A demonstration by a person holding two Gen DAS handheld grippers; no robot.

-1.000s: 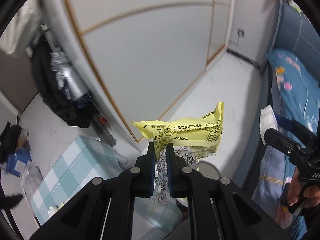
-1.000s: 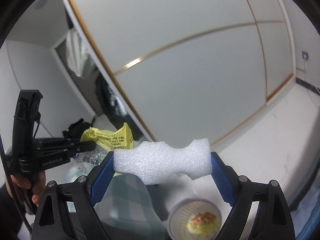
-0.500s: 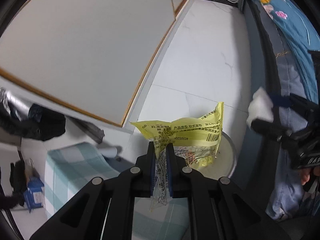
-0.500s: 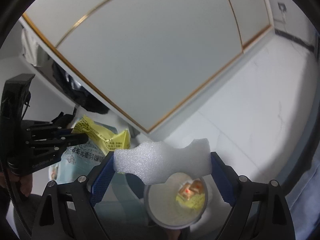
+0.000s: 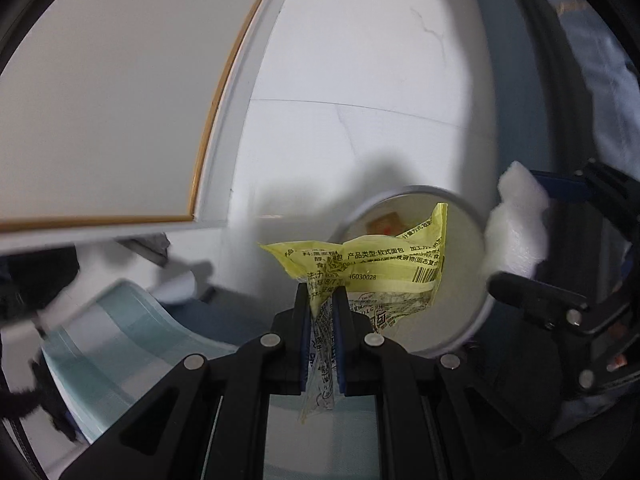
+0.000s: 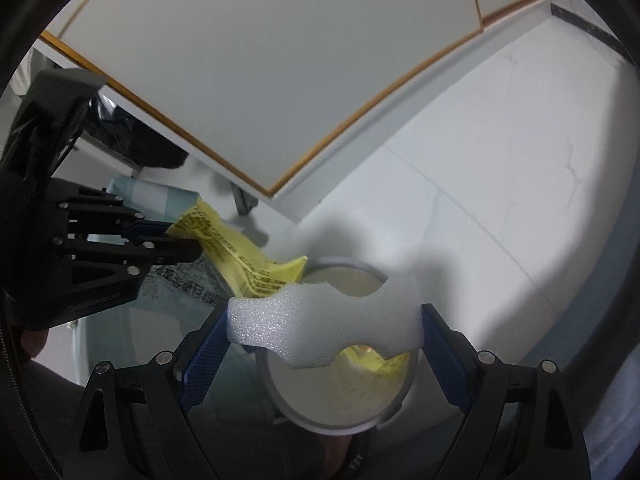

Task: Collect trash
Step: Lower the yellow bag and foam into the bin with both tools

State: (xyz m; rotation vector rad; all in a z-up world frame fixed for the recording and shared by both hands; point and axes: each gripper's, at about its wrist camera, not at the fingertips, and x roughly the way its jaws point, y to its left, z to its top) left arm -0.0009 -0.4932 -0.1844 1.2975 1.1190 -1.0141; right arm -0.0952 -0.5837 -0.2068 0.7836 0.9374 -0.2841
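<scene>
Jaws of left gripper (image 5: pixel 321 300) still pinch crumpled yellow plastic wrapper (image 5: pixel 372 268), right gripper (image 6: pixel 324 322) still clamps white foam block (image 6: pixel 320 320), both now lower, close above round white bin (image 6: pixel 336 400).

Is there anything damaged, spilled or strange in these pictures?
Nothing is spilled. The foam piece in the right gripper has uneven, notched edges, and the yellow wrapper in the left gripper is crumpled.
</scene>
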